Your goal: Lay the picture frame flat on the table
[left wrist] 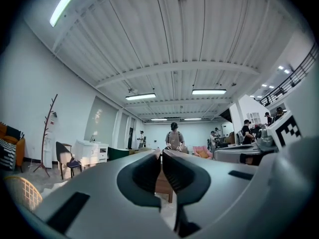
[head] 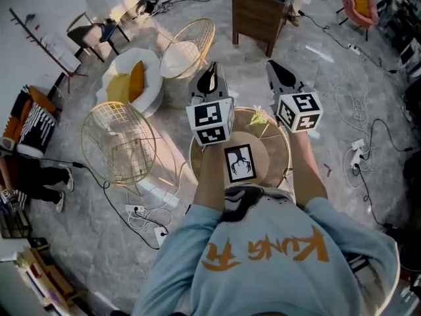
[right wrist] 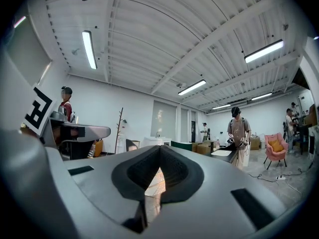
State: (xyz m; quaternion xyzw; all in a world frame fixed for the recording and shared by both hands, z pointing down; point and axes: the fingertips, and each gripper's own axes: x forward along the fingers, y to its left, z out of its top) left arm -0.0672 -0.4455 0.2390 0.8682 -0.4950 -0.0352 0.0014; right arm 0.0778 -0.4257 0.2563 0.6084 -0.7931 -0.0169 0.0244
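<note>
In the head view a black picture frame (head: 240, 163) with a white print rests on the small round wooden table (head: 279, 151), right in front of the person's chest; whether it lies fully flat I cannot tell. Both grippers hang above the table's far side and point level, away from the person. The left gripper (head: 209, 79) is shut with nothing in it, and the left gripper view shows its jaws (left wrist: 161, 153) meeting against the open room. The right gripper (head: 277, 66) is also shut and holds nothing (right wrist: 159, 147). Neither touches the frame.
A pale flower (head: 259, 116) lies on the table's far edge. Two gold wire chairs (head: 120, 143) (head: 189, 41) and a white armchair with a yellow cushion (head: 133, 81) stand to the left. A dark wooden cabinet (head: 260, 12) is beyond. Cables and power strips (head: 358, 151) lie on the floor.
</note>
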